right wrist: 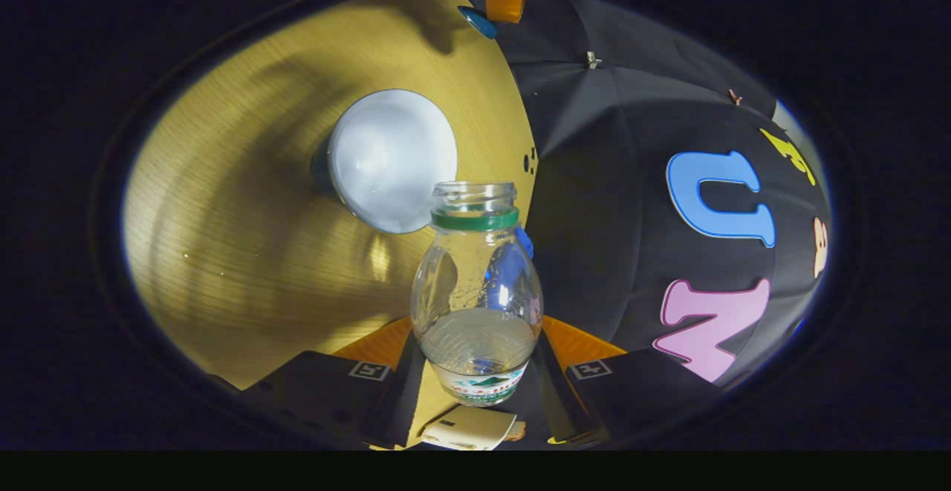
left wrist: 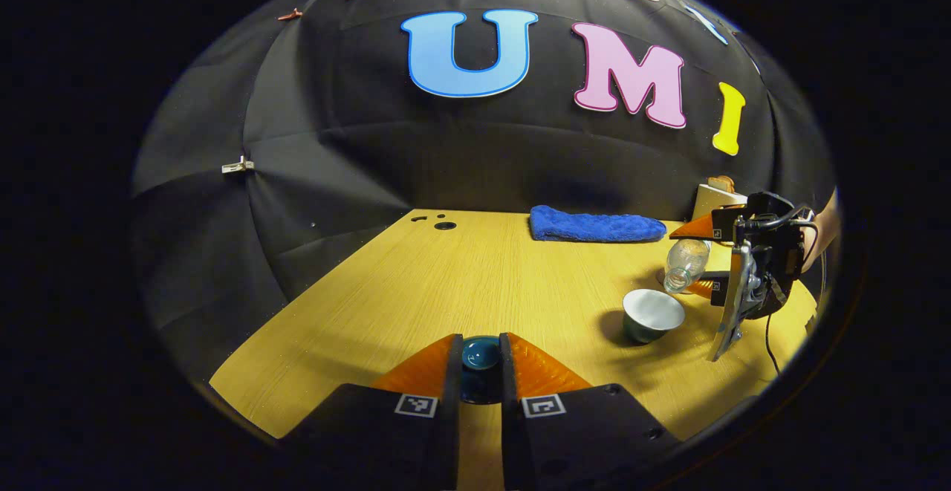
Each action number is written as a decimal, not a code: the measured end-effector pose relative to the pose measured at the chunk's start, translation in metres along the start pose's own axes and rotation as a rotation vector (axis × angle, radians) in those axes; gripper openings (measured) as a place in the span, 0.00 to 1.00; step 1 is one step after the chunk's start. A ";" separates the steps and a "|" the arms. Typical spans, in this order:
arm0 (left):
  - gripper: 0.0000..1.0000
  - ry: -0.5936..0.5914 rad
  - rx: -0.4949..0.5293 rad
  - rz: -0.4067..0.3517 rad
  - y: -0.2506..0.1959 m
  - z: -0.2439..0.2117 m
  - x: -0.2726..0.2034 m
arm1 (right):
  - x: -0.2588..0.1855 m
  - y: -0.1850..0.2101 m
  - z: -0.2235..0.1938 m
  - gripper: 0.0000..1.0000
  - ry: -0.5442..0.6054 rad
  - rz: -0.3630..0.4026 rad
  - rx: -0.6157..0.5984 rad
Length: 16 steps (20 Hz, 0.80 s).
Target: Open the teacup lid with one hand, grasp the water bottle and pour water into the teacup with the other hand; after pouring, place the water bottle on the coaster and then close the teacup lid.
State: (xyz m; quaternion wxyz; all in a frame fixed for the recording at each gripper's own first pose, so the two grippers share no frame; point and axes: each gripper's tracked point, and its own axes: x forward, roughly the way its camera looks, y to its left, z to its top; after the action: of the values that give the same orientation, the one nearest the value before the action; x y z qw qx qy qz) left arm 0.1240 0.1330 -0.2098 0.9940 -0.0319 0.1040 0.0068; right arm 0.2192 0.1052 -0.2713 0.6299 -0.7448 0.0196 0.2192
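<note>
My left gripper (left wrist: 481,350) is shut on the dark teal teacup lid (left wrist: 481,356), holding it just above the wooden table (left wrist: 416,290). The lid (right wrist: 478,21) also shows far off in the right gripper view. The teacup (left wrist: 652,314) stands uncovered to the right, dark outside and white inside (right wrist: 392,158). My right gripper (left wrist: 695,259) is shut on the clear water bottle (left wrist: 685,264), which is tipped with its open mouth down toward the cup. In the right gripper view the bottle (right wrist: 475,290), with a green neck ring and some water in it, sits between my fingers (right wrist: 475,335).
A folded blue towel (left wrist: 598,225) lies at the table's back edge. A pale flat object (left wrist: 717,197) stands behind the right gripper, with a hand (left wrist: 825,223) at the far right. Small holes (left wrist: 444,225) mark the table's far left corner.
</note>
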 end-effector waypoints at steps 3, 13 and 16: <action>0.27 -0.002 0.001 0.005 0.001 0.002 -0.002 | 0.003 -0.001 -0.001 0.72 -0.005 0.008 -0.043; 0.27 0.013 0.001 0.011 0.005 -0.004 -0.002 | 0.007 -0.001 -0.001 0.72 -0.019 0.020 -0.122; 0.27 0.011 -0.001 0.021 0.008 -0.004 -0.001 | 0.010 -0.002 0.006 0.76 -0.040 0.014 -0.173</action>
State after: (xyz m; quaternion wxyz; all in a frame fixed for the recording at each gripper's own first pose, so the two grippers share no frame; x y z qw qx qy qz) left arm 0.1225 0.1404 -0.2138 0.9933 -0.0313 0.1096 0.0170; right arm 0.2273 0.1135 -0.2734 0.5618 -0.7918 -0.0067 0.2394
